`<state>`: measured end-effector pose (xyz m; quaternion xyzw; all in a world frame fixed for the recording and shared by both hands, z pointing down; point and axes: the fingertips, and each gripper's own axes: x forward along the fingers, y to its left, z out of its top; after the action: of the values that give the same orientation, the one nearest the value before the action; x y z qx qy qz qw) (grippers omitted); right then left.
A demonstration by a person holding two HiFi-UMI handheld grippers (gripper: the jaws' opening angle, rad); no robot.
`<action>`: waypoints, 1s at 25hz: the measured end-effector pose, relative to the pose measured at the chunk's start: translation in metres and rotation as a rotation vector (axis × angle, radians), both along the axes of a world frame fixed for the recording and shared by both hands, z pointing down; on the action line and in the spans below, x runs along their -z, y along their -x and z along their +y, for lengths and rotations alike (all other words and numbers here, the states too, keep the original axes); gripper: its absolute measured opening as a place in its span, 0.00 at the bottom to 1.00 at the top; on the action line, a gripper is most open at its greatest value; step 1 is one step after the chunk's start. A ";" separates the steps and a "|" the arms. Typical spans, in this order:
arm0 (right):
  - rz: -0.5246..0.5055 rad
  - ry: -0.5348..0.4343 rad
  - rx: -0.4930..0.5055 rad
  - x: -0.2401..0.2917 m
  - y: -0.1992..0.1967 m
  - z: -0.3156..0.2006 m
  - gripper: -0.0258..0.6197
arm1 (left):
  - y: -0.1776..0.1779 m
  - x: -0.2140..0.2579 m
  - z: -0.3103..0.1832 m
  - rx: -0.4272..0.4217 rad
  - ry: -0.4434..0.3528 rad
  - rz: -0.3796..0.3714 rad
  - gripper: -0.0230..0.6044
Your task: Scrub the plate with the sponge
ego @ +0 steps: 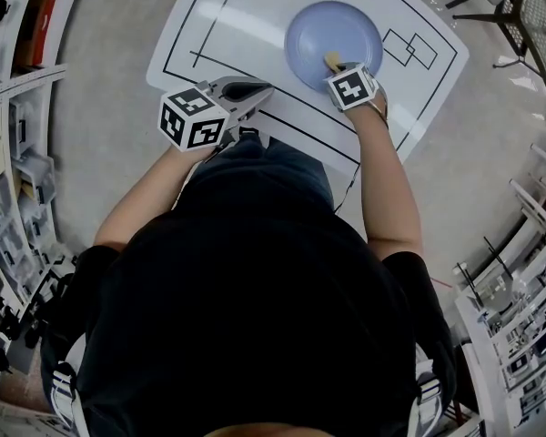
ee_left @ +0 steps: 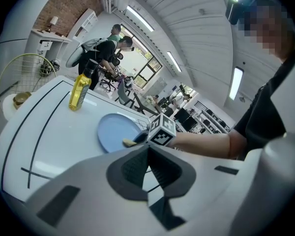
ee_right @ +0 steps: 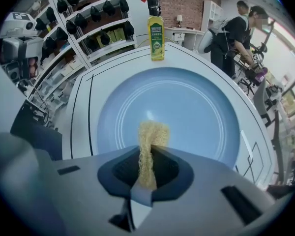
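Note:
A round blue plate point(ego: 333, 31) lies on the white table point(ego: 246, 35); it fills the right gripper view point(ee_right: 187, 107) and shows in the left gripper view point(ee_left: 113, 132). My right gripper point(ego: 338, 67) is at the plate's near rim, shut on a tan sponge point(ee_right: 150, 149) whose tip sticks out over the plate point(ego: 332, 61). The left gripper point(ego: 255, 91) hovers at the table's near edge, left of the plate, jaws shut with nothing between them point(ee_left: 148, 168).
A yellow bottle point(ee_right: 156, 39) stands beyond the plate at the table's far side, also in the left gripper view point(ee_left: 79, 92). Black lines mark the table. Shelving point(ego: 9, 153) stands at the left, racks at the right, people by desks in the background point(ee_right: 236, 28).

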<state>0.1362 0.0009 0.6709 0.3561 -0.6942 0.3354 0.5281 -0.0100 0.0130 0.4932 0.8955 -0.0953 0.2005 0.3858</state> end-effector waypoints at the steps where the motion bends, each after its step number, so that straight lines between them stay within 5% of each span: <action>1: -0.008 0.009 0.003 -0.001 0.004 0.001 0.10 | 0.000 0.000 0.000 0.001 0.001 0.001 0.05; 11: -0.102 0.039 0.060 0.000 0.052 -0.014 0.10 | 0.008 -0.001 -0.007 0.021 0.011 -0.002 0.05; 25: -0.145 0.047 0.037 -0.002 0.061 -0.017 0.10 | 0.013 -0.005 -0.008 0.032 0.014 -0.007 0.05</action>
<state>0.0752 -0.0158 0.6726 0.3053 -0.7289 0.3669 0.4907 -0.0227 0.0052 0.4978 0.8904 -0.1094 0.1983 0.3949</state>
